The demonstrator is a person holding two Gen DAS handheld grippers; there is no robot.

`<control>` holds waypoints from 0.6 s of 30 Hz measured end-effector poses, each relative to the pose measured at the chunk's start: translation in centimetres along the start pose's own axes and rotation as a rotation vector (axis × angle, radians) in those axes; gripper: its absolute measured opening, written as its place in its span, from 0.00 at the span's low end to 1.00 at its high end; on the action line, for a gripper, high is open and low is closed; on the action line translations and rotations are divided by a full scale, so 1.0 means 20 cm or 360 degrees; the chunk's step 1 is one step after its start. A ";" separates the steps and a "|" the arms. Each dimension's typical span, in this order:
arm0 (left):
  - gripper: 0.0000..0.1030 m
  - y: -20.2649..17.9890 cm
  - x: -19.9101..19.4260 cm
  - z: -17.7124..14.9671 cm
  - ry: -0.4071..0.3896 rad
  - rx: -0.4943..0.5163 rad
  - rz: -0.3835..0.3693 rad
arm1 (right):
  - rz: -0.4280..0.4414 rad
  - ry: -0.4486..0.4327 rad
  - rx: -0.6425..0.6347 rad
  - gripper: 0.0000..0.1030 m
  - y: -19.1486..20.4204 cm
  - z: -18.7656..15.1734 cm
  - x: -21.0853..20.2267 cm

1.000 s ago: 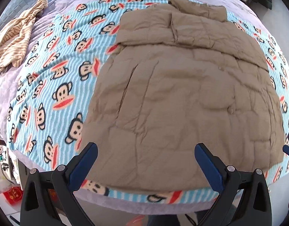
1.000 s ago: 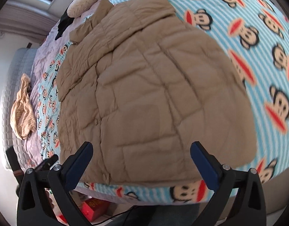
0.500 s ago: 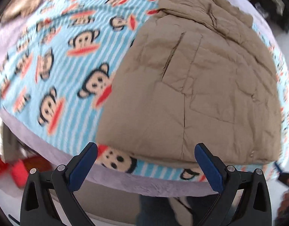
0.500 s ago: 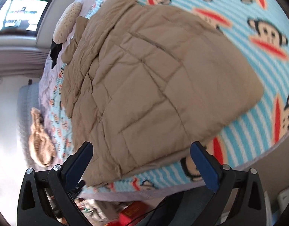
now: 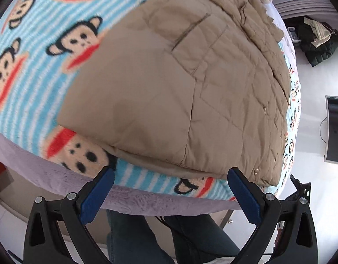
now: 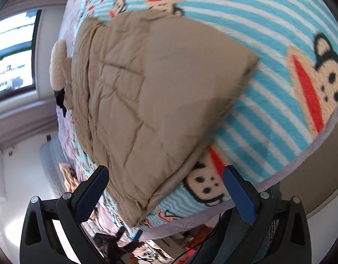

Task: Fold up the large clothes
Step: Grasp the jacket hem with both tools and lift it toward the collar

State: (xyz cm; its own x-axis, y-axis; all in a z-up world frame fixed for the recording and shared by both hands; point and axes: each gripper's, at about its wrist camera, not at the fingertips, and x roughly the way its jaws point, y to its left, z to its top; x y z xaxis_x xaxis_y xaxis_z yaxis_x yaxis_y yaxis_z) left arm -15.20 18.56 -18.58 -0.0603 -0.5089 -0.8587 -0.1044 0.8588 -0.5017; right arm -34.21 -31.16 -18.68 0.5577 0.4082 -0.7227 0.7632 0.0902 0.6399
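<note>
A tan quilted jacket [image 5: 179,83] lies spread flat on a blue striped monkey-print blanket [image 5: 37,50] over a bed. In the left wrist view its near hem runs just beyond my left gripper [image 5: 170,177], which is open and holds nothing. In the right wrist view the jacket [image 6: 151,92] appears tilted, its near right hem corner close in front of my right gripper [image 6: 164,177], also open and empty. Both grippers hover at the bed's near edge, apart from the cloth.
A lilac bedspread [image 5: 133,200] hangs over the bed edge under the blanket. A person's legs in jeans [image 5: 142,237] stand against the bed. Dark clothes [image 5: 316,39] lie on the white floor at the right. A cream pillow [image 6: 57,63] sits at the bed's far end.
Both grippers have dropped and closed in toward the jacket's near hem, the left to its left corner, the right to its right corner. The jacket has not moved.
</note>
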 end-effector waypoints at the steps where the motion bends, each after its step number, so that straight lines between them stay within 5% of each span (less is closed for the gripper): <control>1: 1.00 0.00 0.01 0.01 -0.0002 -0.0002 0.0001 | 0.0010 -0.0006 0.0017 1.00 -0.02 0.01 0.00; 12: 0.94 -0.10 0.11 0.15 -0.0053 -0.0020 -0.0046 | 0.0179 -0.0058 0.0131 0.99 -0.07 0.10 0.04; 13: 0.88 -0.10 0.11 0.15 -0.0052 -0.0016 -0.0043 | 0.0201 -0.0060 0.0140 0.97 -0.07 0.11 0.05; 14: 0.71 -0.11 0.12 0.16 -0.0045 -0.0006 -0.0040 | 0.0208 -0.0063 0.0149 0.94 -0.06 0.11 0.06; 15: 0.60 -0.12 0.13 0.16 -0.0025 0.0005 -0.0033 | 0.0215 -0.0060 0.0163 0.84 -0.07 0.11 0.07; 17: 0.20 -0.12 0.13 0.17 -0.0010 0.0026 -0.0045 | 0.0217 -0.0042 0.0201 0.67 -0.07 0.11 0.11; 18: 0.17 -0.13 0.12 0.18 -0.0028 0.0037 -0.0055 | 0.0215 -0.0037 0.0222 0.54 -0.07 0.11 0.12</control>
State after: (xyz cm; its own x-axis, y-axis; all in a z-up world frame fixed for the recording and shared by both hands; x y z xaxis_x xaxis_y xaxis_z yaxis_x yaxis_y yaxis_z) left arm -11.57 15.42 -19.69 -0.0394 -0.5376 -0.8423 -0.0828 0.8418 -0.5334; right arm -33.30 -32.31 -21.94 0.6641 0.3871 -0.6396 0.7179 -0.0915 0.6901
